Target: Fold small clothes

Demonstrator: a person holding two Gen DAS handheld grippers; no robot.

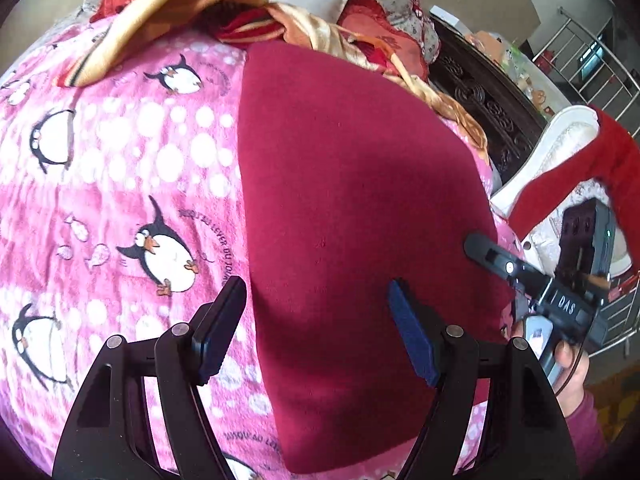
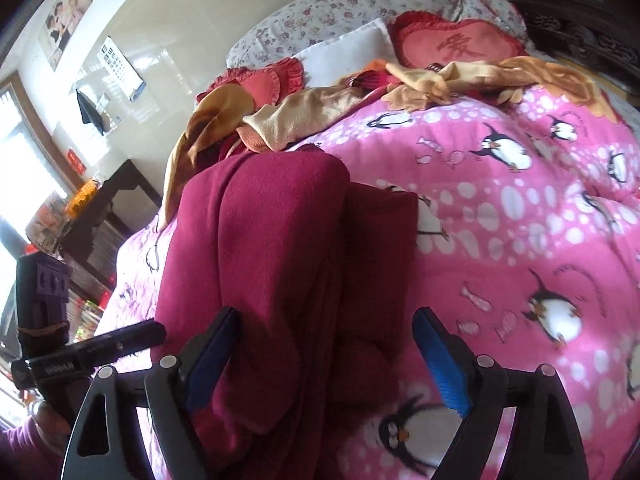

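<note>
my left claw (image 1: 316, 320) was spread apart over the maroon cloth (image 1: 352, 208), lying flat on the pink penguin blanket (image 1: 120, 168), right claw (image 2: 326, 354) wide apart too, gripping nothing

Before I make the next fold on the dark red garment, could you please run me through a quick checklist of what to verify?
1. Left gripper open: ok, fingers spread wide and holding nothing.
2. Right gripper open: ok, fingers apart, with the dark red garment between them but not pinched.
3. Garment flat on the pink penguin blanket: ok in the left wrist view, smooth; not ok in the right wrist view, where it bunches in thick folds.
4. Garment clear of the tan and orange clothes: ok, these lie further up the bed.
5. Near edge of the garment reachable: cannot tell, since the fingers hide it.
</note>
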